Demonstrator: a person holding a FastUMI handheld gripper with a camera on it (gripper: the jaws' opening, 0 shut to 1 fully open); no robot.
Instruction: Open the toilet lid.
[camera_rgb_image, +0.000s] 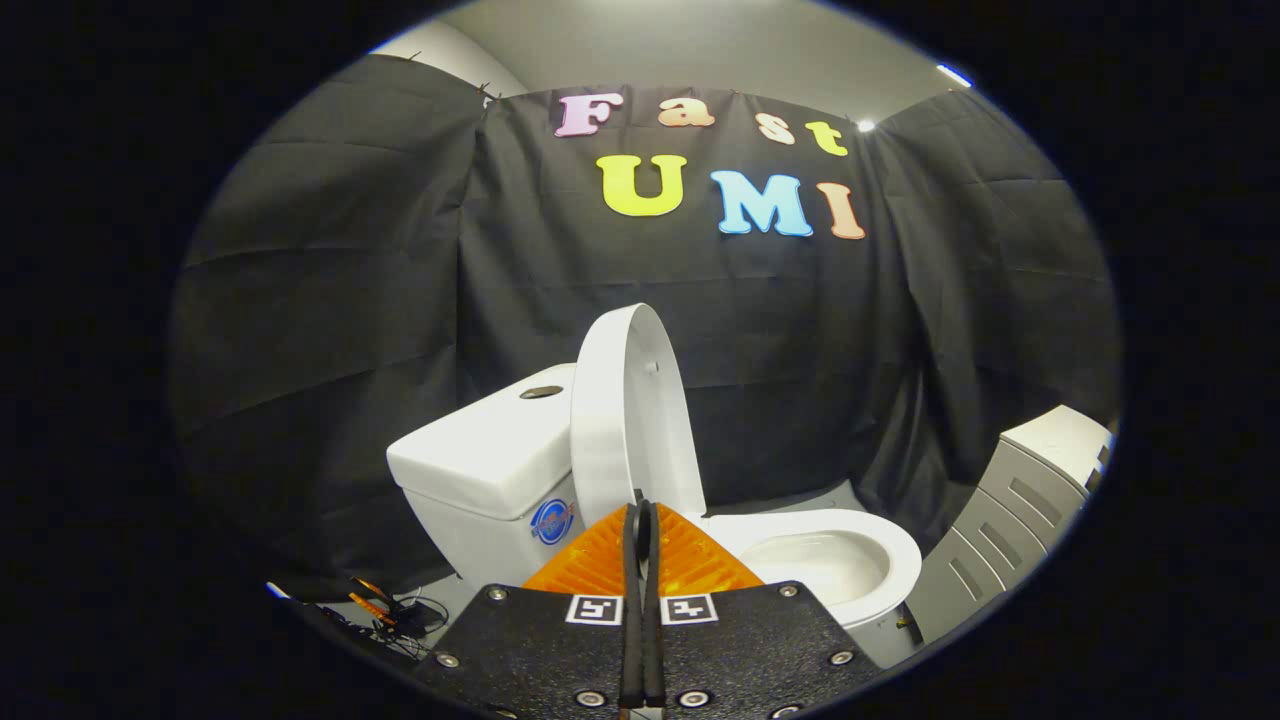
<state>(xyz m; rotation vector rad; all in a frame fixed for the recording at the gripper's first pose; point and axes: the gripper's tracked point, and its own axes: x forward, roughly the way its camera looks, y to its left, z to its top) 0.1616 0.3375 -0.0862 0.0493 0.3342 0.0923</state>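
Note:
A white toilet stands ahead against the black cloth wall. Its lid is raised upright and leans back toward the white tank. The seat and open bowl lie to the right of the lid. My gripper sits just in front of the lid's lower part, its two fingers pressed together with nothing between them. I cannot tell if the tips touch the lid.
A grey-white cabinet with drawers stands to the right of the bowl. Some cables and small orange tools lie on the floor left of the tank. Black cloth walls close the booth on all sides.

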